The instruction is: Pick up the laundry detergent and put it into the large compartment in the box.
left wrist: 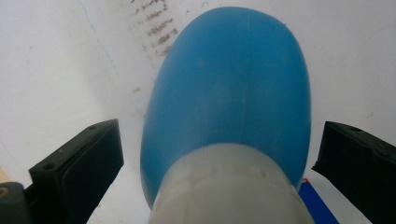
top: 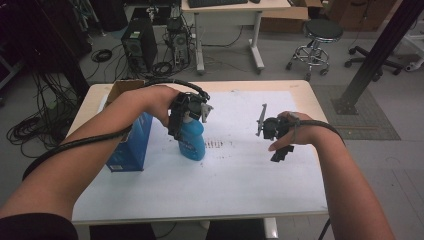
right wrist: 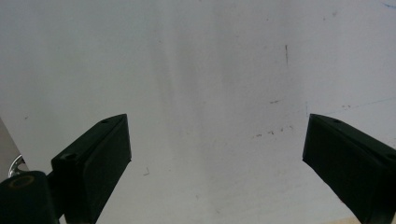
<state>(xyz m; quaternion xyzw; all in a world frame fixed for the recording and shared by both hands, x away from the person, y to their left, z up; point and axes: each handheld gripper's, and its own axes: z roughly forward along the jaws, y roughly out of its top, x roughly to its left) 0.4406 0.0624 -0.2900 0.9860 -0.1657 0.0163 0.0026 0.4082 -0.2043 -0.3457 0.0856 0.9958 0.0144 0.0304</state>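
Left tongs (left wrist: 215, 154) astride blue bottle (left wrist: 229, 93)

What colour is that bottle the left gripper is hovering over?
The bottle is blue with a whitish neck, clearest in the left gripper view.

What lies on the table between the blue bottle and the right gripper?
Only bare white table sheet with a patch of brown smudges beside the blue bottle, seen in the high view; the right gripper hangs open over it.
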